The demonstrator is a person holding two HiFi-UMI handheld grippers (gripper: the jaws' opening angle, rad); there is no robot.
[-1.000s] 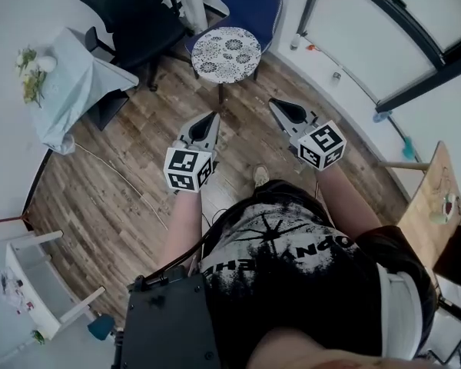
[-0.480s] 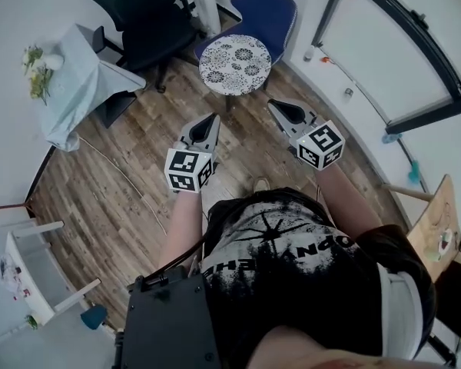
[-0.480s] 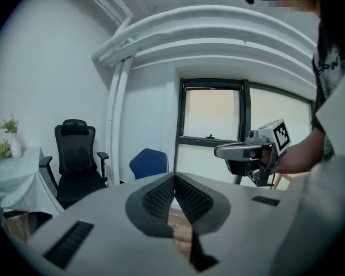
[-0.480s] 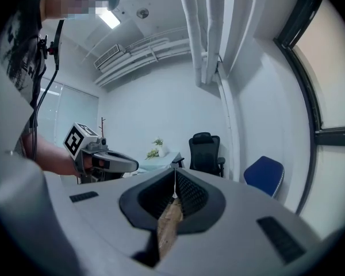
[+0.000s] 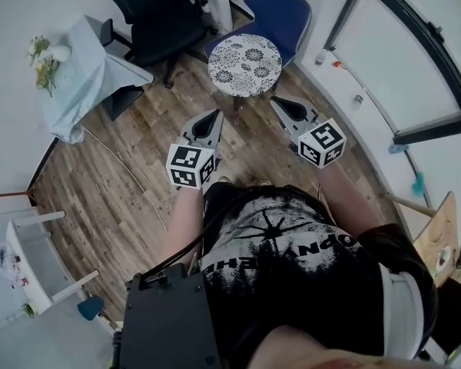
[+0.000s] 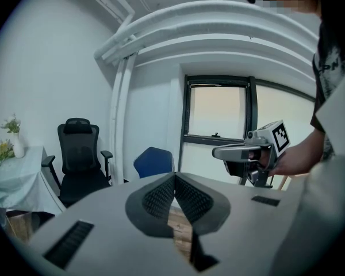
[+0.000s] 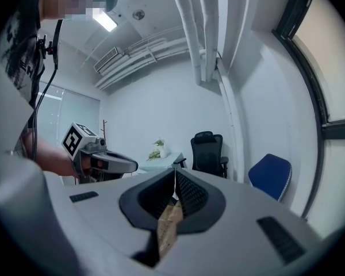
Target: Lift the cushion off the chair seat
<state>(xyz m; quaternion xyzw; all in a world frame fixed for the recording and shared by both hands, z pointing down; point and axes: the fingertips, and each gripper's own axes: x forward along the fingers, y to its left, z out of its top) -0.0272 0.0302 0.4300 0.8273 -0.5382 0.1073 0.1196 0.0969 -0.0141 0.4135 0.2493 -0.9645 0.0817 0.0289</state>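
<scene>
A round cushion (image 5: pixel 244 64) with a black-and-white flower print lies on the seat of a blue chair (image 5: pixel 283 8) at the top of the head view. Both grippers are held over the wooden floor, short of the chair and apart from the cushion. My left gripper (image 5: pixel 213 118) points at it from the lower left, shut and empty. My right gripper (image 5: pixel 277 104) is nearer the cushion's right edge, also shut and empty. The left gripper view shows the blue chair (image 6: pixel 153 161) beyond the closed jaws; the cushion is hidden there. The right gripper view shows the chair's back (image 7: pixel 270 176).
A black office chair (image 5: pixel 150 14) stands left of the blue chair. A table under a pale cloth (image 5: pixel 81 79) with flowers is at the far left. White furniture (image 5: pixel 38 260) sits at the lower left. A dark-framed window (image 5: pixel 415 60) runs along the right wall.
The chair and cushion have slid down and right in the head view as the person stepped closer. Both grippers stayed shut and came nearer the cushion.
</scene>
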